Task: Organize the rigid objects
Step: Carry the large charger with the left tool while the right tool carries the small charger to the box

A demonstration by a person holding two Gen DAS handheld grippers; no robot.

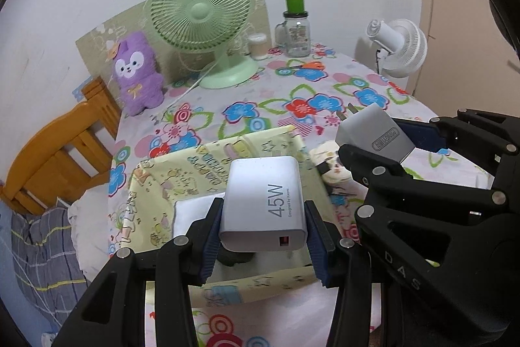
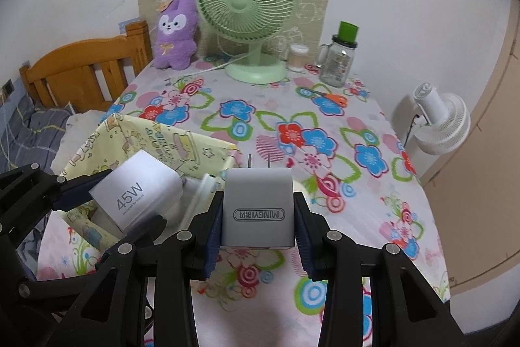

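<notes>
Left fingers (image 1: 263,236) tight on 45W charger (image 1: 265,204), right fingers (image 2: 258,230) on grey charger (image 2: 258,207), over fabric basket (image 1: 182,178).

You're seeing a white 45W charger (image 1: 265,204), a silver-grey charger (image 2: 258,210), a pale yellow cartoon-print basket (image 1: 169,181), a tablecloth (image 2: 292,126) splashed with red, blue and green flowers, a mint fan (image 2: 247,5), and a purple plush (image 2: 177,33).

The left gripper (image 1: 264,228) and right gripper (image 2: 258,210) sit side by side, both angled downward, each with its blue pads pressed against the two sides of a white charger
</notes>
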